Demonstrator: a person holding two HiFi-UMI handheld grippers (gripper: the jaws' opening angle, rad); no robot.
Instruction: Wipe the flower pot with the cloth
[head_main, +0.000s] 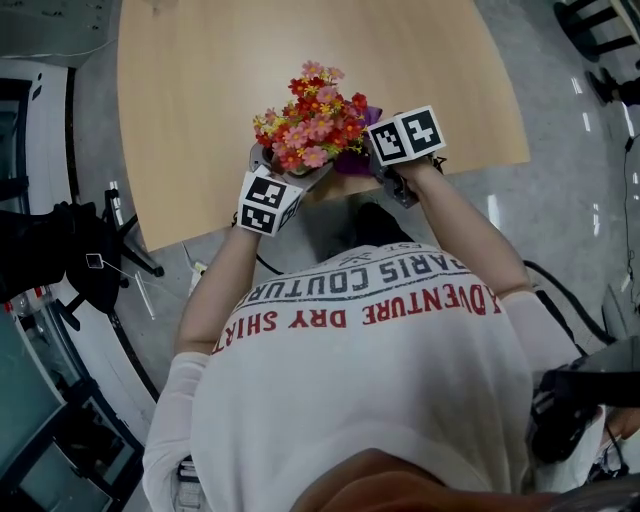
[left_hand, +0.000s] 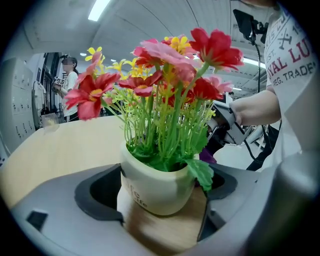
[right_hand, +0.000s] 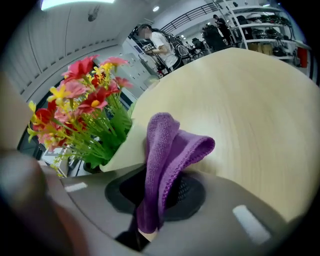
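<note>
Left gripper jaws wide, clamped on flower pot. Cream pot upright between pads, fills gap, standing on wooden table near its edge. Right-side contact partly hidden by leaf.
Right gripper closed on purple cloth - folded bunch sticks out past jaws, touching pot's side just below flowers.

Pot on table nr edge, in L gripper, cloth just R
</note>
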